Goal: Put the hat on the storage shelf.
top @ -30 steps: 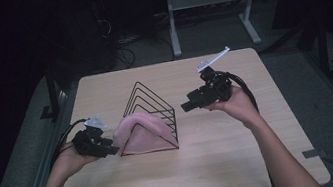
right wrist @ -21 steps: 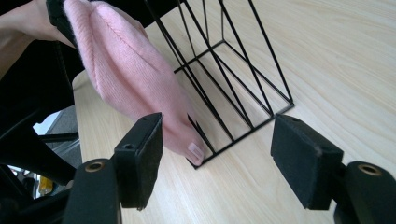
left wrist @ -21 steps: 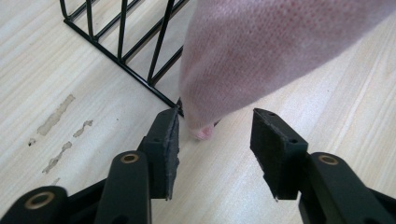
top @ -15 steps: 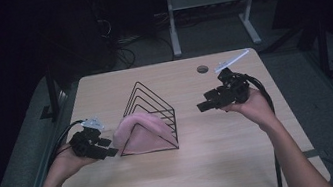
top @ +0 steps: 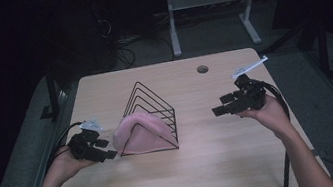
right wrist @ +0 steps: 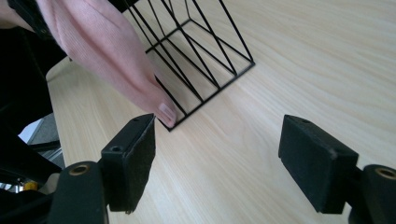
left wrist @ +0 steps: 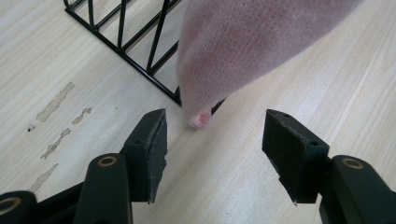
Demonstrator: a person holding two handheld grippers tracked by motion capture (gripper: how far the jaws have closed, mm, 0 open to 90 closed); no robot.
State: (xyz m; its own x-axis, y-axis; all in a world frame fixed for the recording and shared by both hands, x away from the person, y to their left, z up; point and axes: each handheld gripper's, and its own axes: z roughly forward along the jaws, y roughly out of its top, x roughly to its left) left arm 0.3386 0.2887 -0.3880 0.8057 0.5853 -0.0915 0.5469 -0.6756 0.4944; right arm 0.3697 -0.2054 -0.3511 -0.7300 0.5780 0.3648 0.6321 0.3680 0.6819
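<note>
A black wire rack of nested triangles stands near the middle of the wooden table. A pink cloth is draped over the rack's near end and hangs down to the tabletop. My left gripper rests just left of the cloth, open, its jaws wide apart and empty. In the left gripper view the cloth hangs close ahead of the pads. My right gripper hovers right of the rack, open and empty. In the right gripper view the cloth and the rack lie ahead.
A round cable hole sits near the table's far edge. A metal desk frame stands on the dark floor beyond. Worn marks streak the tabletop beside the left gripper.
My right gripper has drawn back to the right and toward the near side, away from the rack. The left gripper and the cloth have stayed put.
</note>
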